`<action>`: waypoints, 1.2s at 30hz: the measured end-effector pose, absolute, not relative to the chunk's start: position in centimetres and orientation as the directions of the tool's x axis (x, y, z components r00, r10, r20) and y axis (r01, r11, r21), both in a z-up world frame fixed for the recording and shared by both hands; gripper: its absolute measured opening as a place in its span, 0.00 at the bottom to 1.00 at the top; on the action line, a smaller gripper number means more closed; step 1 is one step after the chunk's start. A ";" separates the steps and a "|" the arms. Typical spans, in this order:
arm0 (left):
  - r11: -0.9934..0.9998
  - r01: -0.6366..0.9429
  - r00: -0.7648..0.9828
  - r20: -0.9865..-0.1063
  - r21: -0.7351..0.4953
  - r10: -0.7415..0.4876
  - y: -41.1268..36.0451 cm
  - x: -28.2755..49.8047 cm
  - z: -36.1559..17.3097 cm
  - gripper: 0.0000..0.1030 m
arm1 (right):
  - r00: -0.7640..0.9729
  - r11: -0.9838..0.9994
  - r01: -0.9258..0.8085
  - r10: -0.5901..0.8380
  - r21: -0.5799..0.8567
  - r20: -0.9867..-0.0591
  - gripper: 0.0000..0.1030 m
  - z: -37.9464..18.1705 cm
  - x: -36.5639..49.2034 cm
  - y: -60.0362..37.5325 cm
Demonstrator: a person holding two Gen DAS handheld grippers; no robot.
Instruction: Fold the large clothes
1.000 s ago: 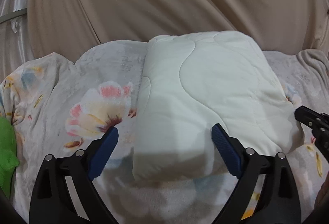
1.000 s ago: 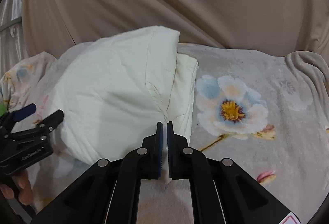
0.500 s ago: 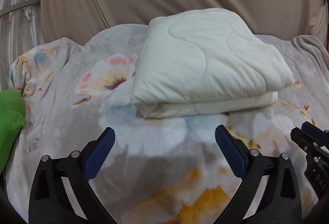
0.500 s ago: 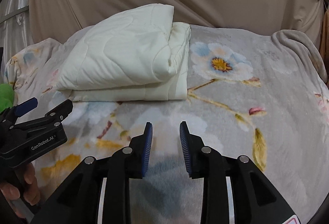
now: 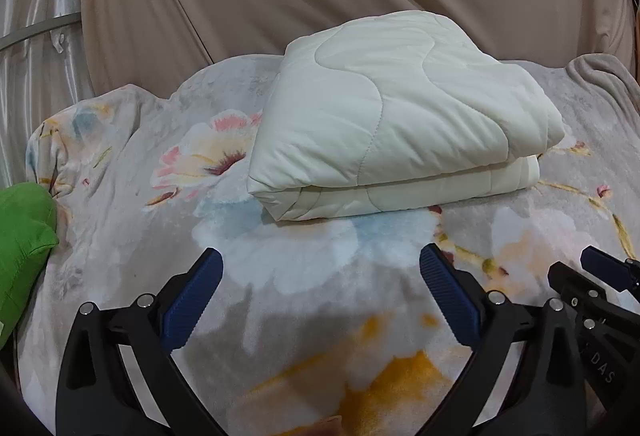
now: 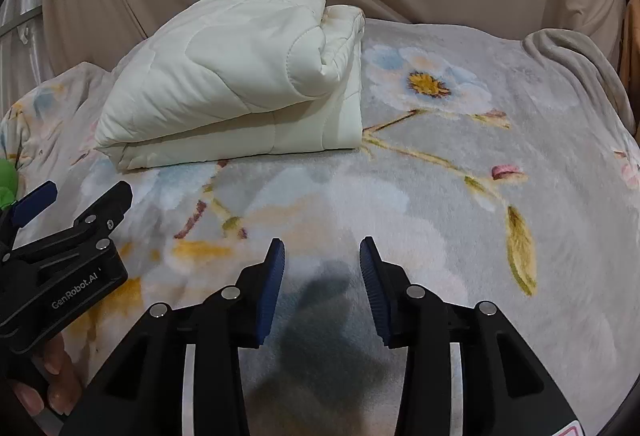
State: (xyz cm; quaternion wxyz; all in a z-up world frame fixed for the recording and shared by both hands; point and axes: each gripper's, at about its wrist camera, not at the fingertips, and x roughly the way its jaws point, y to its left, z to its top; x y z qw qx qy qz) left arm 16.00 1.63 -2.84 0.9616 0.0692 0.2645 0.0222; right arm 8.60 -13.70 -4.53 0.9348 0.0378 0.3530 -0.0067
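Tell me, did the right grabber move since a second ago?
Yes. The right gripper was shut on the white quilt near edge; now it's open, holds nothing and has pulled back toward the person, with bare floral blanket between it and the quilt.

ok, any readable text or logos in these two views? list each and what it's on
"GenRobot.AI": white print on the side of the left gripper, seen in the right wrist view.
"DAS": partial white print on the body of the right gripper, left wrist view; the rest is cut off.
Red-edged sticker at the right wrist view's bottom corner: unreadable.
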 end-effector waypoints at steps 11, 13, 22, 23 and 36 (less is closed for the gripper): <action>0.990 -0.005 0.857 -0.510 0.140 0.077 1.7 16.1 -2.9 0.94 | 0.760 0.998 0.032 0.008 0.050 -0.649 0.42 -4.5 8.4 -13.2; 0.990 -0.007 0.857 -0.510 0.141 0.078 1.7 16.1 -2.9 0.94 | 0.760 0.998 0.034 0.008 0.053 -0.650 0.42 -4.5 8.5 -13.3; 0.991 -0.006 0.855 -0.513 0.133 0.074 1.7 16.1 -3.0 0.94 | 0.762 0.998 0.035 0.002 0.044 -0.648 0.42 -4.5 8.4 -13.2; 0.991 -0.006 0.855 -0.514 0.132 0.074 1.7 16.2 -3.0 0.94 | 0.761 0.998 0.035 0.002 0.043 -0.649 0.42 -4.5 8.5 -13.3; 0.990 -0.004 0.862 -0.501 0.142 0.076 1.4 15.8 -3.1 0.95 | 0.768 0.999 0.043 -0.019 0.022 -0.640 0.43 -4.3 8.3 -13.1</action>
